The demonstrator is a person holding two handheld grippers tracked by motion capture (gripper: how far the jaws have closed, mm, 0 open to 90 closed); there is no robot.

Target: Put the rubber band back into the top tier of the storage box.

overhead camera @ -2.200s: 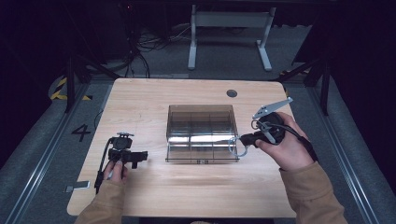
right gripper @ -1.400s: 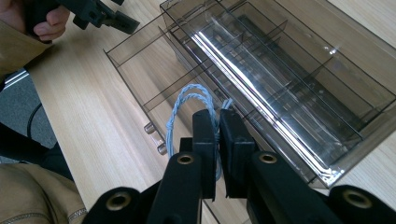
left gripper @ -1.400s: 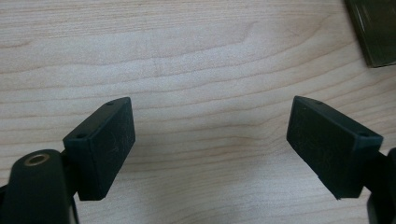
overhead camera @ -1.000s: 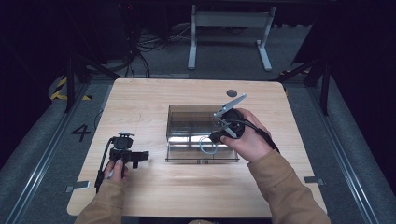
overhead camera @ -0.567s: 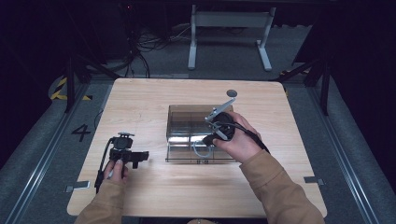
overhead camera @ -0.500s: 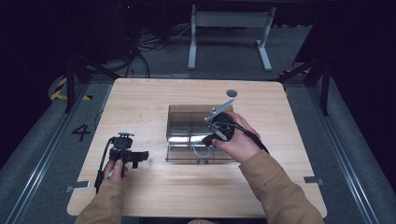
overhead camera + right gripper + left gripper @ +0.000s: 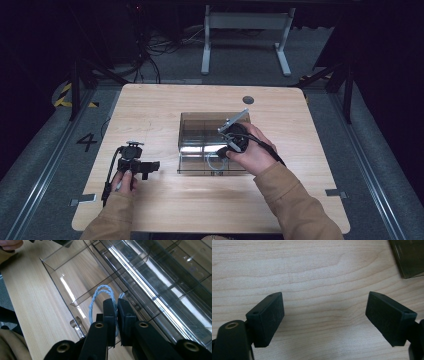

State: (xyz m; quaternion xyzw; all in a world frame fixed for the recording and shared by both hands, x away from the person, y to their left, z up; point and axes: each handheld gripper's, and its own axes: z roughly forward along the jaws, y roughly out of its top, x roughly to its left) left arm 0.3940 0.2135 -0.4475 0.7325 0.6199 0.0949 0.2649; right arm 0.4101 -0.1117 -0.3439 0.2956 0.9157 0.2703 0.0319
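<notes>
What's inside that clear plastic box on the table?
Inside the clear box, a looped light-blue twisted cord hangs in the near compartment, pinched by the right gripper. Its lower end is hidden behind the jaws. Glare hides the far compartments.

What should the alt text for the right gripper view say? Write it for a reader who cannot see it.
The right gripper, jaws shut on a twisted light-blue cord, holds its loop inside a clear plastic box with dividers. The box stands on a light wooden table.

One clear smoked-plastic divided box point(image 7: 212, 145) at frame centre, one twisted pale-blue cord loop point(image 7: 100, 298) inside it — two black two-jaw grippers, left gripper point(image 7: 137, 165) and right gripper point(image 7: 222, 150).
</notes>
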